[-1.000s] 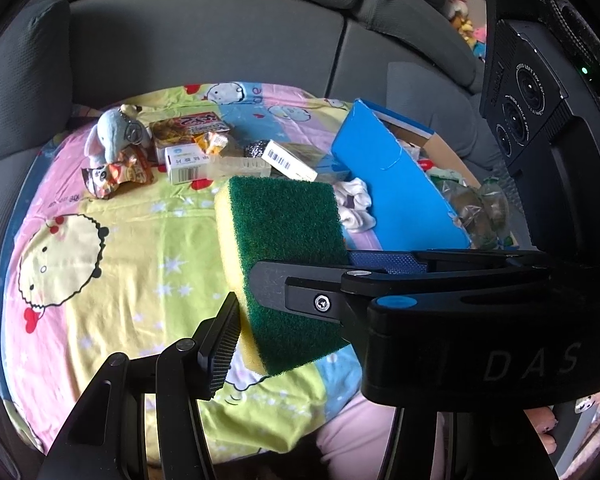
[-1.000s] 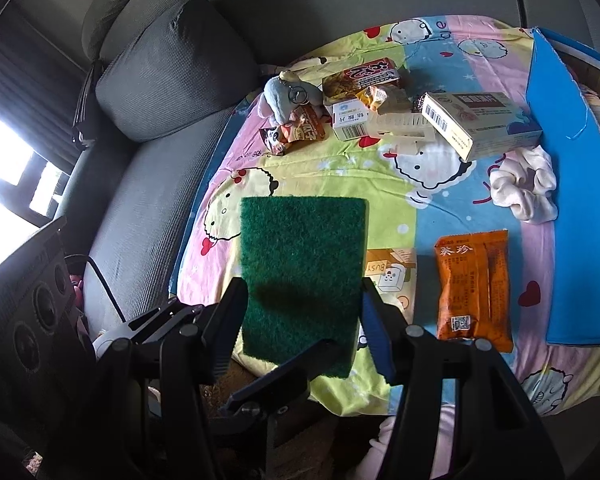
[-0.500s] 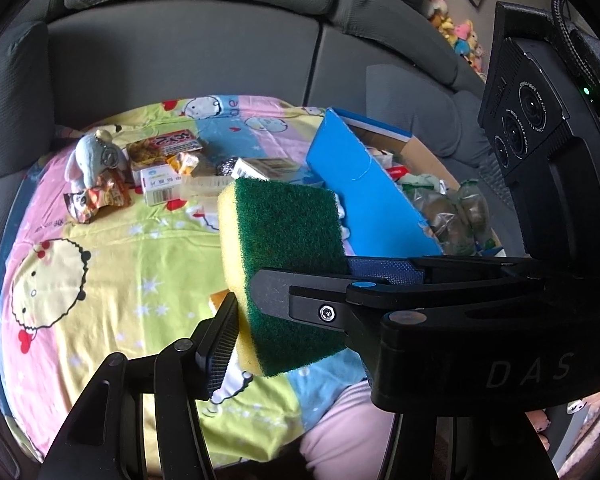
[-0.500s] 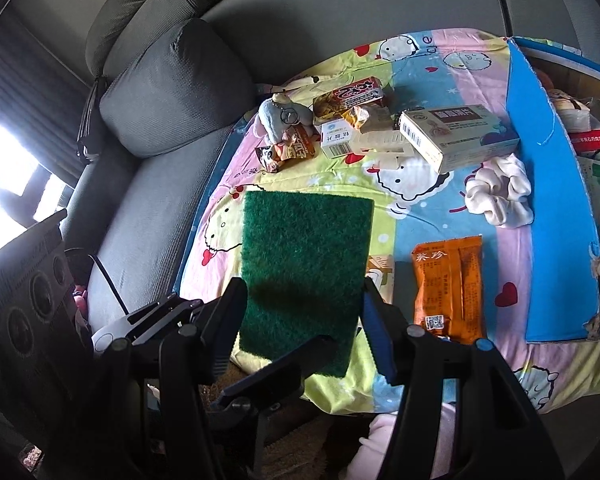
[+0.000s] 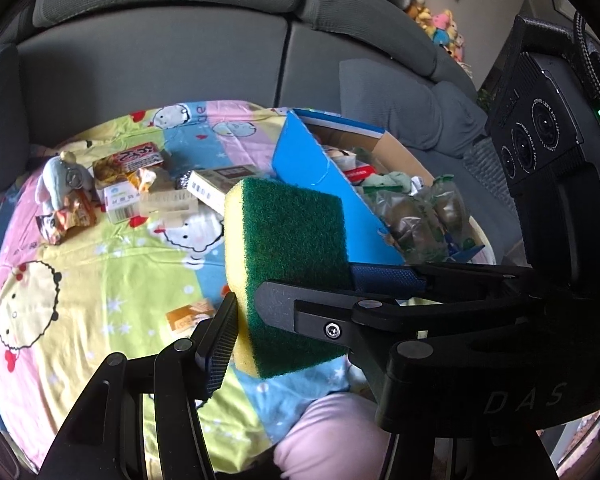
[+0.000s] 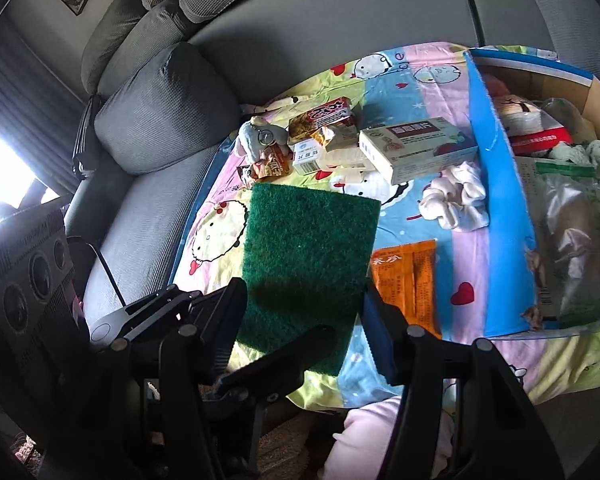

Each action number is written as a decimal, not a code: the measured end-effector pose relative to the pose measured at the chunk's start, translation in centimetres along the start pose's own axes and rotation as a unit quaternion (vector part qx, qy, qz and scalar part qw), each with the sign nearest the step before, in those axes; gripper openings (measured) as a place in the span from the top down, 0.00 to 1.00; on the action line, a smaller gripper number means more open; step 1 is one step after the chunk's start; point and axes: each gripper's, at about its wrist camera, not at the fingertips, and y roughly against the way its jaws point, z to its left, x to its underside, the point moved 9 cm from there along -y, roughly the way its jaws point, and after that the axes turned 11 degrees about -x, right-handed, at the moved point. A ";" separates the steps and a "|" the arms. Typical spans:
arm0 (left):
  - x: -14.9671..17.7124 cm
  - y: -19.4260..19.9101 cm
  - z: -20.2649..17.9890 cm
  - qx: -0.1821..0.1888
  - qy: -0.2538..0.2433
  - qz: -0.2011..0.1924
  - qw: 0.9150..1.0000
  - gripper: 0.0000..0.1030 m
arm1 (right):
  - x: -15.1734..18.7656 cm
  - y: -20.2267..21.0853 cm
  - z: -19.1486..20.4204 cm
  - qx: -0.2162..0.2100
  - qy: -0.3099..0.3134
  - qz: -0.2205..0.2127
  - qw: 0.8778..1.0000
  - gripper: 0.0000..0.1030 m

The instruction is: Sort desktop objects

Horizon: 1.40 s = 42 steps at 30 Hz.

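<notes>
A green and yellow sponge (image 5: 287, 264) is held up in the air over the cartoon-print cloth (image 5: 99, 272). My left gripper (image 5: 287, 320) is shut on its yellow and green faces. My right gripper (image 6: 304, 320) is shut on the sponge's (image 6: 312, 264) two long edges, its green face toward the camera. The blue cardboard box (image 5: 320, 168) with several items inside stands to the right, its blue wall (image 6: 500, 208) just right of the sponge.
On the cloth lie a grey plush toy (image 6: 255, 136), snack packets (image 6: 324, 116), small white boxes (image 6: 308, 156), a long medicine box (image 6: 416, 148), a white scrunchie (image 6: 456, 200) and an orange sachet (image 6: 408, 280). A grey sofa surrounds the cloth.
Both grippers with the sponge have moved right toward the blue box and a little higher. The box's inside shows more in both views. The grips have not changed.
</notes>
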 end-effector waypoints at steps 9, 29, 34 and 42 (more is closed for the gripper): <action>-1.0 -0.3 -2.5 0.013 -0.015 -0.002 1.000 0.47 | -0.1 2.7 -1.3 -0.001 -0.011 -0.021 1.000 0.44; -3.8 -2.1 -7.2 0.036 -0.049 -0.003 0.998 0.46 | -1.5 7.0 -4.6 0.020 -0.030 -0.069 0.997 0.44; -4.2 -2.5 -8.0 0.040 -0.055 -0.001 0.998 0.46 | -2.0 7.6 -5.5 0.023 -0.034 -0.074 0.996 0.44; -4.8 -3.5 -9.4 0.054 -0.057 0.004 0.997 0.46 | -2.5 8.6 -7.0 0.031 -0.042 -0.082 0.995 0.44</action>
